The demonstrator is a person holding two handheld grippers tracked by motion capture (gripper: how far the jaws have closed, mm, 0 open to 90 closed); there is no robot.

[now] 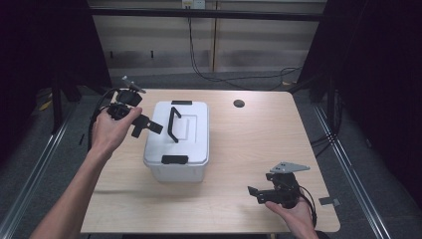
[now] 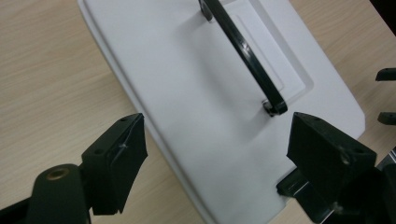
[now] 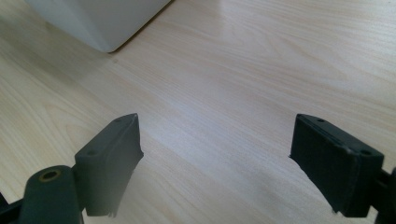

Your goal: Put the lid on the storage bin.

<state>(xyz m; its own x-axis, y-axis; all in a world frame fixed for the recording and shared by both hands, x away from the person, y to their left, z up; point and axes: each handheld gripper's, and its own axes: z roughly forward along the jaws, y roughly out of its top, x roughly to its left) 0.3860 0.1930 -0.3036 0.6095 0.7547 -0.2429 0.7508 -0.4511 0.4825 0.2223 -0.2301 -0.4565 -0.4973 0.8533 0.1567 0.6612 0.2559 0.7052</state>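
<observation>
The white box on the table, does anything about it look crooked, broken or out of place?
Nothing stands out. The white box sits flat on the table with its lid on, both black latches in place and the black handle standing up. No spill or damage shows. Both tools are open and apart from it.

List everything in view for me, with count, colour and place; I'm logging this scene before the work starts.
storage box: one, white, left of the table's middle, lid on
handle: one, black, on the lid, raised
latches: two, black, at the lid's near and far ends
table: one, light wood, under everything
hole: one, dark, round, far part of the tabletop
cables: black, on the floor behind the table
left gripper: one, black, jaws open, beside the box's left side, nothing between them
right gripper: one, black, jaws open, low near the table's near right corner, nothing held
</observation>
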